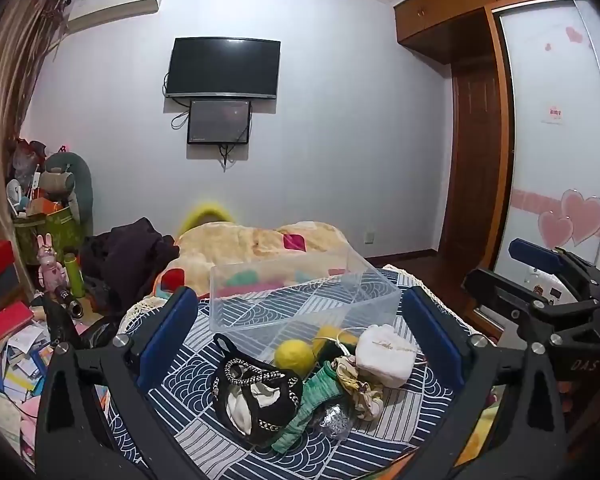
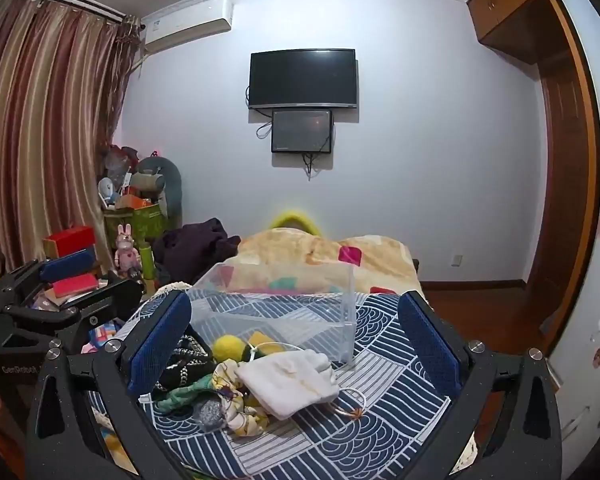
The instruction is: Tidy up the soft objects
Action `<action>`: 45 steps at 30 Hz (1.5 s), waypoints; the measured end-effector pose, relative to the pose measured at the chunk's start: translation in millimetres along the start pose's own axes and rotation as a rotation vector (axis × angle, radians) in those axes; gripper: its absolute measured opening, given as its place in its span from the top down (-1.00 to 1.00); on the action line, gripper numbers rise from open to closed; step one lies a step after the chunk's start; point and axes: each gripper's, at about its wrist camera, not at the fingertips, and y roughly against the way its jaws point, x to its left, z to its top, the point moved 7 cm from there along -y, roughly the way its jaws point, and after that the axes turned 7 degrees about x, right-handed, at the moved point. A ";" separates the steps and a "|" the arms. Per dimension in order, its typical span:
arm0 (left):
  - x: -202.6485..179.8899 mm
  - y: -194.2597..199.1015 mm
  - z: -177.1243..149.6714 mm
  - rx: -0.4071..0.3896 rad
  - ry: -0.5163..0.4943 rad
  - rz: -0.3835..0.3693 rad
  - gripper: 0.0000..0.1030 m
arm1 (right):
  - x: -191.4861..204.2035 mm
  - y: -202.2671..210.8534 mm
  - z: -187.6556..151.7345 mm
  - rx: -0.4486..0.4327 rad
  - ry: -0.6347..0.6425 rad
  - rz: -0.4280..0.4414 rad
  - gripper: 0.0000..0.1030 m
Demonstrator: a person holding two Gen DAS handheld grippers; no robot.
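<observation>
A clear plastic box (image 1: 300, 300) (image 2: 284, 304) stands empty on the blue patterned bedspread (image 1: 380, 432). In front of it lies a pile of soft things: a yellow felt ball (image 1: 294, 356) (image 2: 229, 347), a white drawstring pouch (image 1: 386, 354) (image 2: 292, 380), a black chain-trimmed bag (image 1: 260, 396) (image 2: 184, 360), a green knit piece (image 1: 312, 404) (image 2: 180, 394) and a floral scrunchie (image 1: 360, 392) (image 2: 240, 412). My left gripper (image 1: 300, 340) is open and empty above the pile. My right gripper (image 2: 296, 340) is open and empty, the pile at its left.
A yellow patterned quilt (image 1: 260, 248) is heaped behind the box. Dark clothes (image 1: 128, 256) lie at the left. Books, boxes and toys (image 1: 16, 320) clutter the left side. A wardrobe (image 1: 560, 160) and wooden floor (image 2: 480, 312) are at the right.
</observation>
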 end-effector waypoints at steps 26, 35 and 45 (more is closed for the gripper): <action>-0.4 2.2 0.5 -0.009 -0.003 0.003 -1.00 | -3.6 1.2 -1.0 -0.012 -0.010 -0.011 -1.00; -2.1 2.3 -0.2 -0.010 -0.008 0.001 -1.00 | -4.0 2.1 -0.5 -0.015 -0.011 -0.012 -1.00; -2.6 3.3 -0.9 -0.012 -0.009 -0.002 -1.00 | -3.5 2.3 -1.0 -0.014 -0.010 -0.011 -1.00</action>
